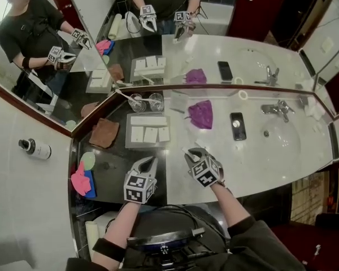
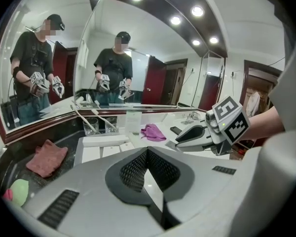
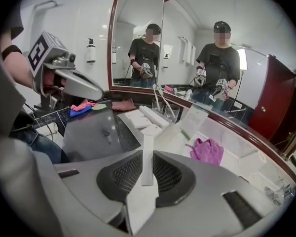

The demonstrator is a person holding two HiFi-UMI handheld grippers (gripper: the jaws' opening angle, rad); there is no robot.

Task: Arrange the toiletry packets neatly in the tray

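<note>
Centrally in the head view, tray [image 1: 128, 145] of packets [image 1: 150, 134] above left gripper [image 1: 150, 161] and right gripper [image 1: 189, 153]; in the left gripper view, jaws pressed together on nothing, seemingly out of the way; in the right gripper view, lower middle, clamped edge-on upon a thin packet [image 3: 147, 157], probably bound for the tray.

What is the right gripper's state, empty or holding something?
Holding: the right gripper has its jaws pinching a thin white packet edge-on.

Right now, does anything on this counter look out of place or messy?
A purple cloth lies crumpled on the counter right of the tray, and one white packet is outside it, held in the right gripper.
</note>
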